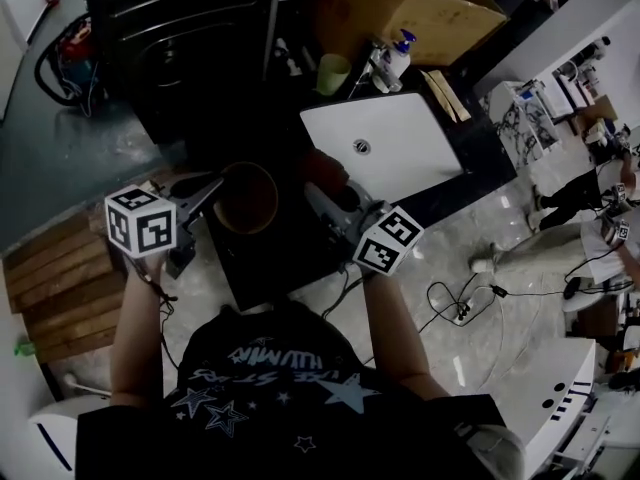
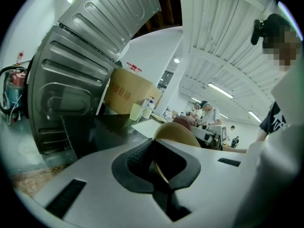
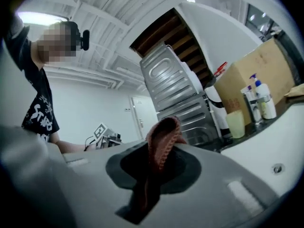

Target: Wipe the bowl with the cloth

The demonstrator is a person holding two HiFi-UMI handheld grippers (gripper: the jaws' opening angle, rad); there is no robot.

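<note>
A tan wooden bowl is held up over the dark table in the head view. My left gripper comes at it from the left and is shut on the bowl's rim. In the left gripper view the bowl rises just beyond the closed jaws of the left gripper. My right gripper is shut on a reddish-pink cloth just right of the bowl. In the right gripper view the cloth sticks up in a fold from the jaws of the right gripper.
A white board lies behind the bowl, with a pale green cup, a spray bottle and a cardboard box further back. A ribbed metal appliance stands at the back left. Wooden planks lie left; cables and another person are on the right.
</note>
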